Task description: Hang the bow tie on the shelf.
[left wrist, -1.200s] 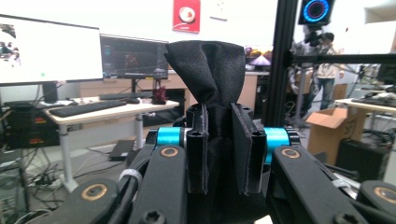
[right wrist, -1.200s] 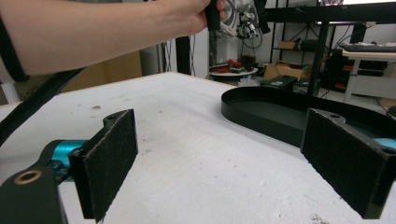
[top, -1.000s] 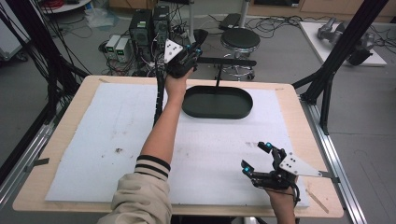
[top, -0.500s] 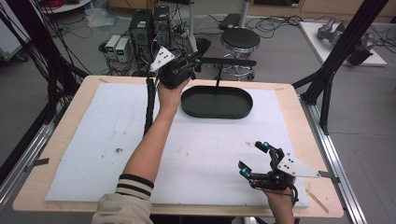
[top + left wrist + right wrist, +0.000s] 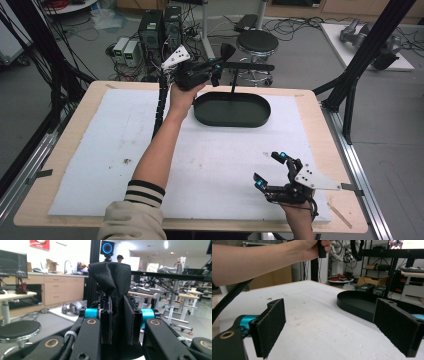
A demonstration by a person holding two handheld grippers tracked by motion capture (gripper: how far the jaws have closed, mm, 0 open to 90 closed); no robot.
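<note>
A black oval tray (image 5: 232, 119) lies at the back middle of the white mat. A thin black stand rises from it, with a post (image 5: 233, 84) and a horizontal bar (image 5: 252, 66). My left gripper (image 5: 216, 66) is held up just left of that bar, shut on a piece of black cloth (image 5: 227, 50). In the left gripper view the cloth (image 5: 112, 275) stands up from between the jaws, and the bar (image 5: 170, 276) runs off to the right. My right gripper (image 5: 268, 169) rests open near the front right, with nothing between its pads (image 5: 270, 326). The tray (image 5: 352, 298) lies ahead of it.
A white foam mat (image 5: 100, 150) covers most of the wooden table (image 5: 310, 102). The person's left forearm (image 5: 160, 145) reaches across the middle of it. Black frame posts (image 5: 360, 65) stand at the right, and a stool (image 5: 256, 42) and computer boxes (image 5: 150, 30) are behind the table.
My left gripper has swung right and up toward the stand's bar, carrying the black cloth. The right gripper has stayed in place, open.
</note>
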